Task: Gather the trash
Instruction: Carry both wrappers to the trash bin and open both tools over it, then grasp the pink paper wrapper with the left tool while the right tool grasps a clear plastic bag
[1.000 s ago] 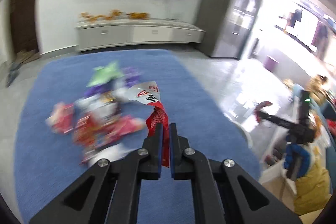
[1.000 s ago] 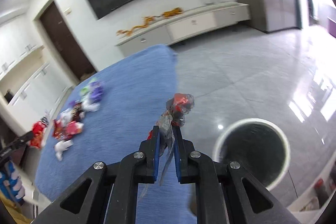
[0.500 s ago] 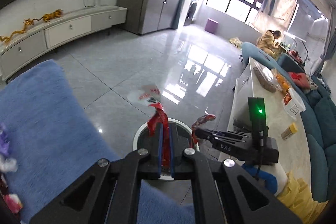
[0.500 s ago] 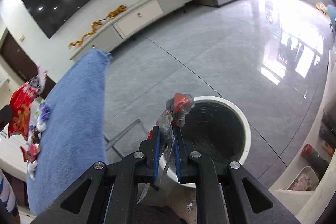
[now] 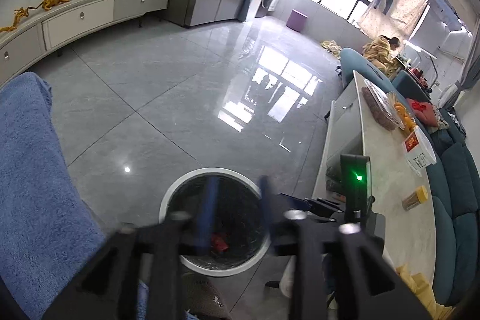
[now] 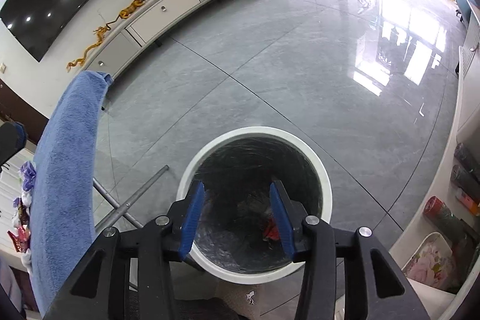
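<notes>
Both wrappers have gone since half a second ago: then each hand-held gripper was clamped on one above the bin, now both have let go.

Your right hand-held gripper hangs over the bin with its blue pads spread wide and nothing between them. Your left hand-held gripper is motion-blurred, but its pads also stand apart and empty over the same bin. Inside, on the dark liner, lies a crumpled red wrapper, low against the near-right wall; the left view shows it too. The clear one I can't make out in there.

Further out, to your left, the blue-covered table has more trash at its far edge: small red, white and purple packets, bunched close together.

Handling, my read: thin foil and film, nearly weightless, limp, slick. They'll crumple and slide rather than resist. Pinch a raised corner or twisted end, close fully, and don't scoop flat against the towel, or the pads may snag the pile.

Beyond that: glossy grey floor tiles, and a long white cabinet by the far wall.
</notes>
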